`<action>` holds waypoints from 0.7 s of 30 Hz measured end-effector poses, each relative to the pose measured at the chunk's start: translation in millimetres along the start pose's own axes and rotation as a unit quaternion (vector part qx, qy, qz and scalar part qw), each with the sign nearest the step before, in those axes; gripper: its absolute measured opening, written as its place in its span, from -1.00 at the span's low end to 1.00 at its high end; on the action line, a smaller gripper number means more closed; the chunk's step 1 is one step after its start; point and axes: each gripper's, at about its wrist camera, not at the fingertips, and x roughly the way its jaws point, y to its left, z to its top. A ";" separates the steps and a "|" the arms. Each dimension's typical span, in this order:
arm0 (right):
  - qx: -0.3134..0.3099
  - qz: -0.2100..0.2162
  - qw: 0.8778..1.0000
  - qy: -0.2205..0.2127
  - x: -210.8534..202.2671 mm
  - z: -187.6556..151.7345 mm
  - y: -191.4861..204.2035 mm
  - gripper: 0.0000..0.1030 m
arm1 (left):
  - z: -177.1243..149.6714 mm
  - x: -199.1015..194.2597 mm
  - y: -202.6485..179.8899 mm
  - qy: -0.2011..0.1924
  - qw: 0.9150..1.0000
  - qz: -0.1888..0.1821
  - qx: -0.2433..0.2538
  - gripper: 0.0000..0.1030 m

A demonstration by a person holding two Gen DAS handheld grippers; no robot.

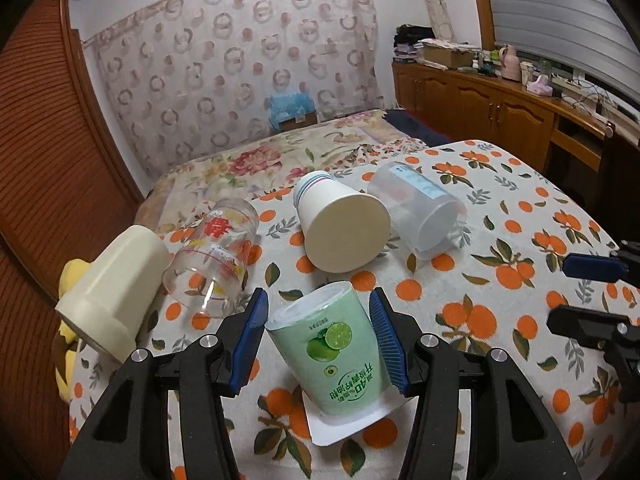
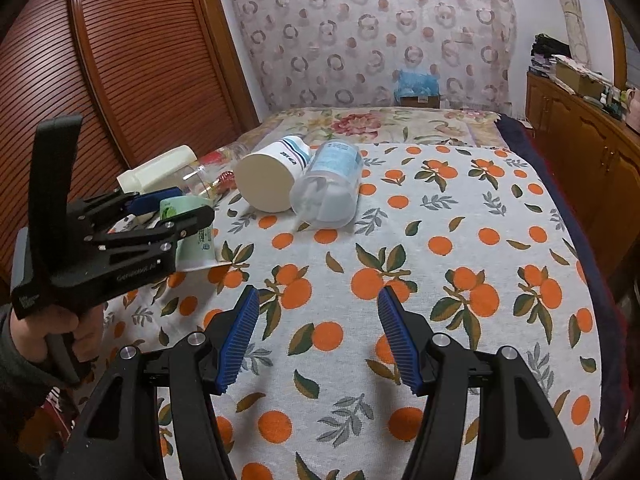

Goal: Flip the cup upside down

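A green lime-print cup (image 1: 336, 352) stands upside down on the orange-print tablecloth (image 1: 500, 312), its wide white rim on the cloth. My left gripper (image 1: 316, 308) is open, its blue pads on either side of the cup with small gaps. In the right wrist view the same cup (image 2: 192, 236) sits between the left gripper's fingers (image 2: 176, 208) at the left. My right gripper (image 2: 316, 304) is open and empty over bare cloth, right of the cup.
Several other cups stand upside down behind: a cream cup (image 1: 116, 292), a printed glass (image 1: 216, 256), a white paper cup (image 1: 340, 228), a clear plastic measuring cup (image 1: 420, 216). A bed lies beyond the table; a wooden cabinet (image 1: 500, 108) runs along the right.
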 end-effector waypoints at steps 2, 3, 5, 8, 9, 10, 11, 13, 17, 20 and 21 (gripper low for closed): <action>0.000 0.001 1.000 0.000 -0.2 -0.9 1.5 0.24 | -3.7 -6.0 -1.2 -0.004 1.000 0.000 0.000 -0.04; 0.001 0.001 1.000 -0.001 -0.2 -1.1 1.9 0.24 | -5.0 -8.5 -2.2 -0.006 1.000 -0.001 0.000 -0.05; 0.002 0.001 1.000 -0.001 0.1 -1.5 2.1 0.24 | -8.3 -13.8 -2.8 -0.010 1.000 -0.001 -0.003 -0.07; 0.008 -0.004 1.000 -0.006 -1.0 -3.4 0.6 0.24 | -12.8 -20.0 -5.6 -0.014 1.000 0.000 -0.007 -0.10; 0.010 -0.005 1.000 -0.006 -0.8 -4.1 0.0 0.24 | -14.4 -21.8 -6.2 -0.016 1.000 -0.002 -0.009 -0.10; 0.012 -0.005 1.000 -0.007 -0.9 -4.6 -1.0 0.24 | -16.5 -24.2 -7.2 -0.018 1.000 -0.002 -0.011 -0.11; 0.015 -0.005 1.000 -0.007 -1.2 -5.2 -1.9 0.24 | -18.0 -25.5 -8.0 -0.019 1.000 -0.001 -0.011 -0.11; 0.016 -0.005 1.000 -0.008 -1.7 -6.1 -2.3 0.24 | -21.7 -28.5 -10.4 -0.022 1.000 -0.001 -0.011 -0.11; 0.014 -0.002 1.000 -0.007 -1.0 -7.4 -0.8 0.24 | -26.7 -31.4 -10.0 -0.028 0.999 -0.005 -0.017 -0.11; 0.013 0.000 1.000 -0.007 0.2 -8.8 2.2 0.24 | -29.5 -33.4 -9.1 -0.031 0.999 -0.011 -0.024 -0.11; 0.013 0.001 1.000 -0.007 0.9 -9.6 3.4 0.24 | -30.7 -34.1 -8.1 -0.032 0.999 -0.012 -0.026 -0.11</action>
